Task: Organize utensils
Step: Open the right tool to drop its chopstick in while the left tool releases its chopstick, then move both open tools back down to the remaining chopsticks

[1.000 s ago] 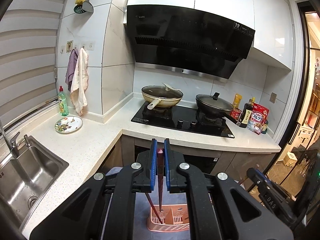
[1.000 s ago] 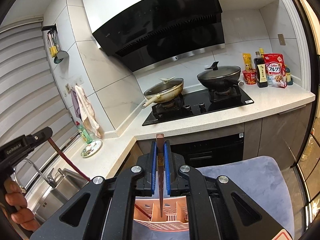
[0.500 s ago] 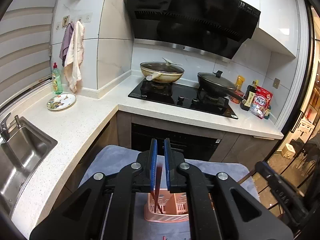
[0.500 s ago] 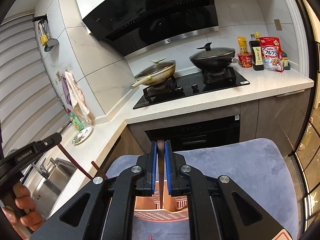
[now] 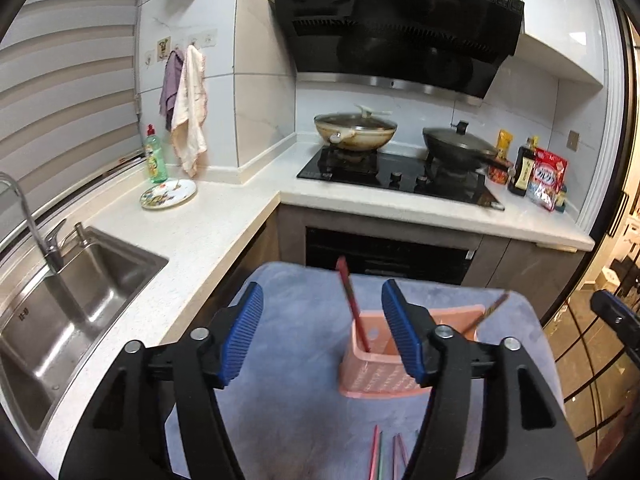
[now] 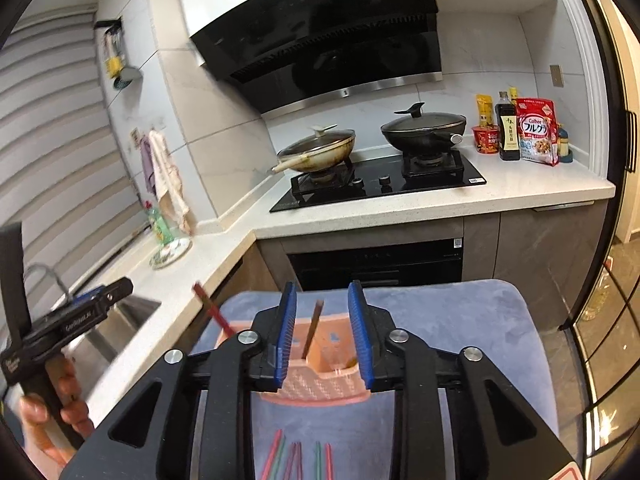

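Observation:
A pink utensil basket (image 5: 380, 368) (image 6: 320, 384) stands on a blue-grey cloth (image 5: 288, 400). My left gripper (image 5: 322, 332) has its jaws opening wide, with nothing pressed between them. A red chopstick (image 5: 352, 304) (image 6: 212, 312) leans in the basket's left compartment, just beyond the jaws. My right gripper (image 6: 323, 336) is opening too. A brown chopstick (image 6: 312, 332) (image 5: 492, 312) stands free between its pads, its lower end in the basket. Several coloured chopsticks (image 6: 300, 460) (image 5: 384, 452) lie on the cloth near me.
A white counter wraps round the cloth, with a steel sink (image 5: 72, 292) on the left. A hob (image 6: 380, 184) with two lidded pans sits behind. A hand (image 6: 48, 412) holds the left gripper (image 6: 116, 290) at the left edge. A plate (image 5: 168, 194) sits by a green bottle.
Both grippers went from shut on a chopstick to open, and both chopsticks now stand in the basket. Both hands have sunk towards the basket.

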